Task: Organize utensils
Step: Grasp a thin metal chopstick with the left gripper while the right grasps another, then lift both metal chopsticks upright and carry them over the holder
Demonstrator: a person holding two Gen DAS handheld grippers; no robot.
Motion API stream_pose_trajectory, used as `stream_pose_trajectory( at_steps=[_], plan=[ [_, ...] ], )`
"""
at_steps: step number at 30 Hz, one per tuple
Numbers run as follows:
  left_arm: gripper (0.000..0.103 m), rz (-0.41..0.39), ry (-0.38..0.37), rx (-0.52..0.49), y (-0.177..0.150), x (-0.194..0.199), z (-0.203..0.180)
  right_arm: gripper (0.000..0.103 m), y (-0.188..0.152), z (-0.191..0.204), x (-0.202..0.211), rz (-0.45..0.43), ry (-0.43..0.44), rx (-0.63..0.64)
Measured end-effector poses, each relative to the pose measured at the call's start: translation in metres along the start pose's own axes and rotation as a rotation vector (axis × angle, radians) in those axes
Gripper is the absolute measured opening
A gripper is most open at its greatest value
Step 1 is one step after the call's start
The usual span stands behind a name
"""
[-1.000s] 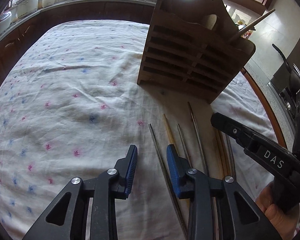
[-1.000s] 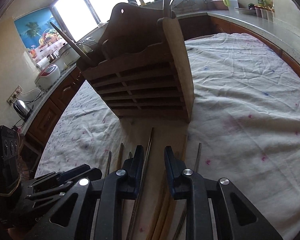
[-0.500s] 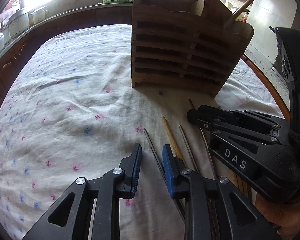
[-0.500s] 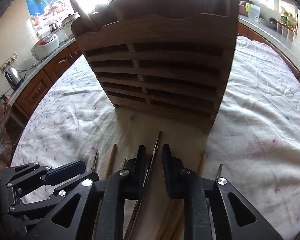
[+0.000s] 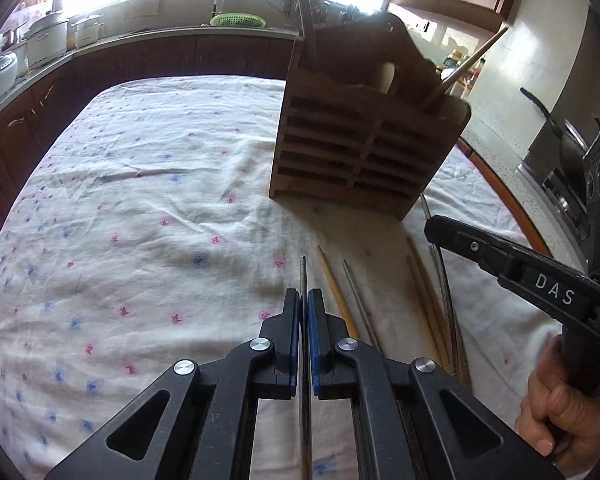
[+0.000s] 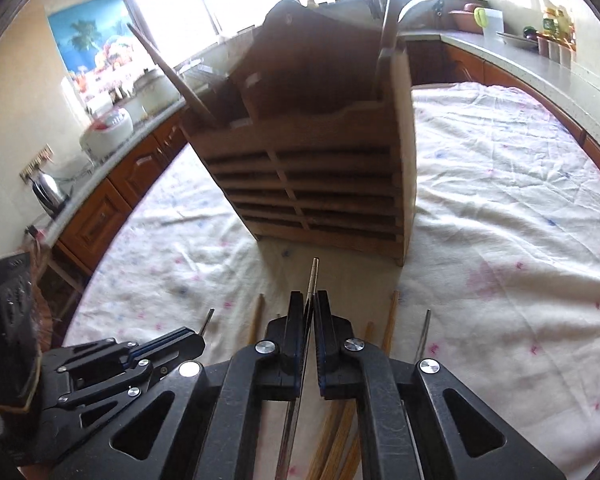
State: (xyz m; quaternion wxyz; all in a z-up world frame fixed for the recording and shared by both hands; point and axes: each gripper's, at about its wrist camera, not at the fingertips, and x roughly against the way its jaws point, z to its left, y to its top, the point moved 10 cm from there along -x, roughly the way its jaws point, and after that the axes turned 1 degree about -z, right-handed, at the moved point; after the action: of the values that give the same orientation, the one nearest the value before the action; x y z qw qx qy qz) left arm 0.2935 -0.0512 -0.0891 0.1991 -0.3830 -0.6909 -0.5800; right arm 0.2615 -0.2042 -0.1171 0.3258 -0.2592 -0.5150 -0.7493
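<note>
Both grippers are pinched onto slim metal chopsticks above the cloth-covered table. The left gripper (image 5: 304, 300) has its blue-padded jaws pressed tight on a thin steel chopstick (image 5: 303, 272) whose long axis runs straight ahead, tip aimed toward the table's far edge. The right gripper (image 6: 310, 304) clamps a second metal chopstick (image 6: 313, 274), its blunt tip pointing at the foot of the slatted wooden utensil holder (image 6: 312, 184) standing near the table's far side. More chopsticks lie side by side on the wrinkled, flower-printed tablecloth (image 5: 140, 208): pale wooden ones (image 5: 334, 288) and grey metal ones (image 5: 356, 292), roughly parallel, though their near ends are hidden behind the grippers. A wooden stick (image 6: 168, 76) leans out of the holder's top.
</note>
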Motion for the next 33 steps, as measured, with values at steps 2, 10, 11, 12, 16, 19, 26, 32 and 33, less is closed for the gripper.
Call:
stream_pose_trajectory(
  at_steps=[2,10,11,12,16,19,26,32,33],
  plan=[
    [0.002,-0.041,-0.028,0.018,0.005,0.022,0.001,0.005,0.006,0.007,0.017,-0.041,0.019,-0.004],
    [0.002,-0.194,-0.114,0.079,0.017,0.111,0.01,0.004,0.031,0.027,0.099,-0.219,0.043,-0.003],
    [0.002,-0.211,-0.118,0.076,0.016,0.12,0.011,0.004,0.034,0.028,0.108,-0.241,0.042,-0.002],
    [0.002,-0.225,-0.121,0.073,0.015,0.13,0.01,0.004,0.037,0.028,0.118,-0.264,0.041,-0.003],
    [0.002,-0.264,-0.131,0.062,0.013,0.152,0.007,0.004,0.05,0.027,0.145,-0.333,0.035,-0.003],
    [0.002,-0.284,-0.132,0.056,0.013,0.163,0.007,0.004,0.058,0.027,0.161,-0.367,0.033,-0.003],
    [0.002,-0.313,-0.13,0.044,0.017,0.177,0.005,0.004,0.062,0.027,0.17,-0.389,0.033,-0.002],
    [0.002,-0.319,-0.131,0.049,0.023,0.178,0.007,0.004,0.061,0.026,0.171,-0.395,0.029,-0.004],
    [0.002,-0.321,-0.131,0.048,0.024,0.178,0.007,0.004,0.061,0.026,0.171,-0.397,0.028,-0.005]
  ],
)
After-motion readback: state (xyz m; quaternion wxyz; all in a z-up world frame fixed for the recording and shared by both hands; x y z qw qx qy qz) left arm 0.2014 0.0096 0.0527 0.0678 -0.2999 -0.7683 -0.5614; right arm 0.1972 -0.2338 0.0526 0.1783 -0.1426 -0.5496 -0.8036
